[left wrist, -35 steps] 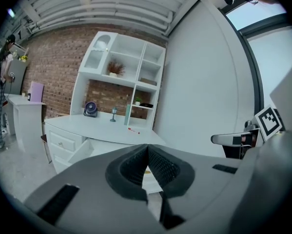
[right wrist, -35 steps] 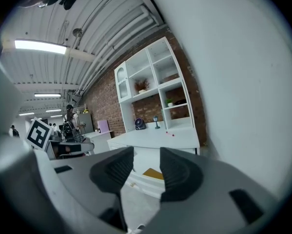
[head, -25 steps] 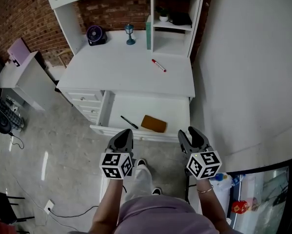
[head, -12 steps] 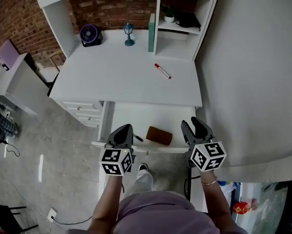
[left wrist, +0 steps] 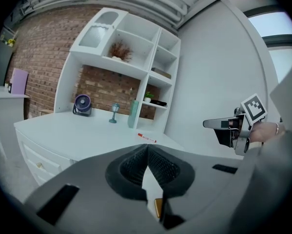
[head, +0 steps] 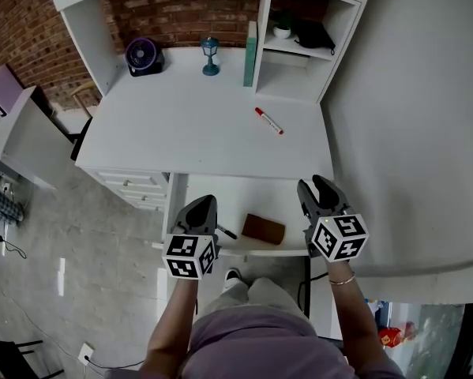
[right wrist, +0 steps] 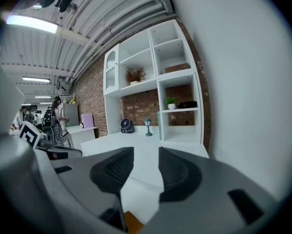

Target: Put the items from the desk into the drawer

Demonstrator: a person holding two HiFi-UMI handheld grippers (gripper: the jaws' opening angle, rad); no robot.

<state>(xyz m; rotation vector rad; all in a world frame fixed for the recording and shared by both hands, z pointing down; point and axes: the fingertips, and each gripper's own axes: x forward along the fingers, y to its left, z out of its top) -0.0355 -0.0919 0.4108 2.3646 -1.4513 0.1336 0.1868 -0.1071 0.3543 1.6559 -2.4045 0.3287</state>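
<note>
A red marker (head: 268, 121) lies on the white desk (head: 181, 125), right of its middle; it also shows in the left gripper view as the marker (left wrist: 146, 138). Under the desk's front edge the drawer (head: 220, 202) stands open, holding a brown flat item (head: 264, 229) and a black pen (head: 226, 232). My left gripper (head: 204, 205) hovers over the drawer's left part, its jaws shut and holding nothing (left wrist: 146, 149). My right gripper (head: 319, 186) hangs over the drawer's right end, open (right wrist: 146, 152); its jaws have just been closing a little with nothing between them.
At the desk's back stand a purple fan (head: 139, 55), a small blue lamp (head: 211, 56) and a teal book (head: 249, 54). The shelf unit (head: 303, 31) holds a plant and a black bag. A white wall runs along the right. Side drawers (head: 133, 184) sit left of the open one.
Both grippers have moved forward from in front of the drawer's front panel to over the drawer, nearer the desk. The marker, pen and brown item have not moved.
</note>
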